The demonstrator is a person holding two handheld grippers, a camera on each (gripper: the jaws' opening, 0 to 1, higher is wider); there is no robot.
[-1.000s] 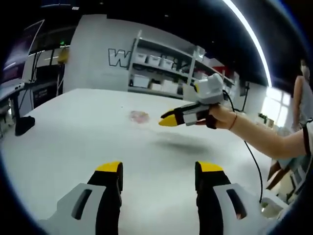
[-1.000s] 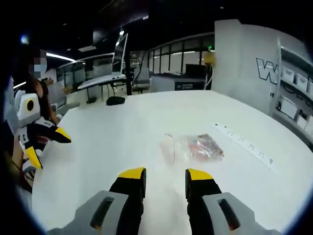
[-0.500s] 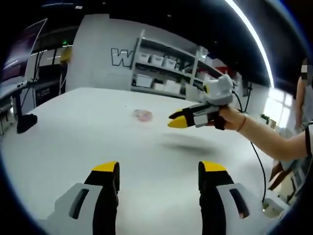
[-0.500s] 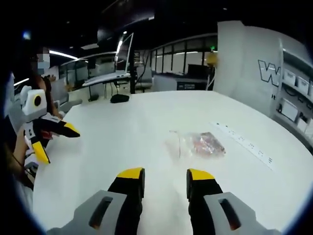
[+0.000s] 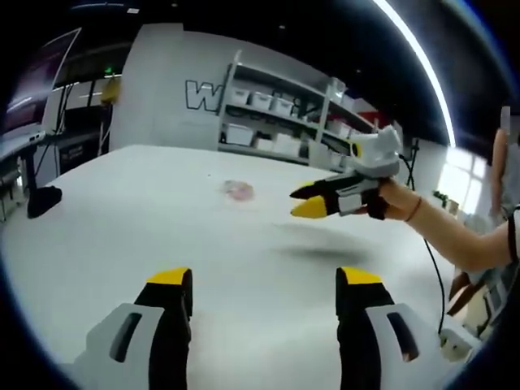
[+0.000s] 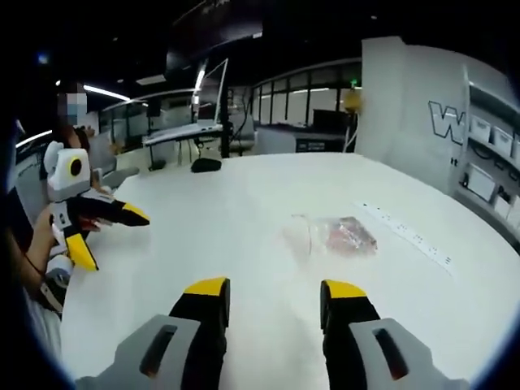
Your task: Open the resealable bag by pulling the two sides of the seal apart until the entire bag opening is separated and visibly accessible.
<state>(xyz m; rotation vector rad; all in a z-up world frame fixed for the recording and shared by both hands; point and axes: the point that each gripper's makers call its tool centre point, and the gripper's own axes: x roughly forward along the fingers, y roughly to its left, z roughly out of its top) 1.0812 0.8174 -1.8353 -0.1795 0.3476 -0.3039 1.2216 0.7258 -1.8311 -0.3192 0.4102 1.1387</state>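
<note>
A clear resealable bag [image 6: 333,236] with pinkish contents lies flat on the white table [image 6: 244,211], ahead of my right gripper [image 6: 275,291] and a little to its right. That gripper is open, jaws apart with nothing between them, well short of the bag. In the left gripper view the same bag [image 5: 237,191] is a small patch far across the table. My left gripper [image 5: 264,279] is open and empty above the table. The right gripper [image 5: 311,201] enters that view from the right, held in a hand above the table. The left gripper [image 6: 110,231] appears at the left of the right gripper view.
A white power strip [image 6: 410,236] lies right of the bag. A dark object [image 5: 41,199] sits near the table's left edge. Shelving with white boxes [image 5: 268,122] stands behind the table. A person [image 5: 504,154] stands at the far right.
Both grippers have opened wider. The right gripper has drifted right in the left gripper view. The bag sits slightly further right and higher in the right gripper view.
</note>
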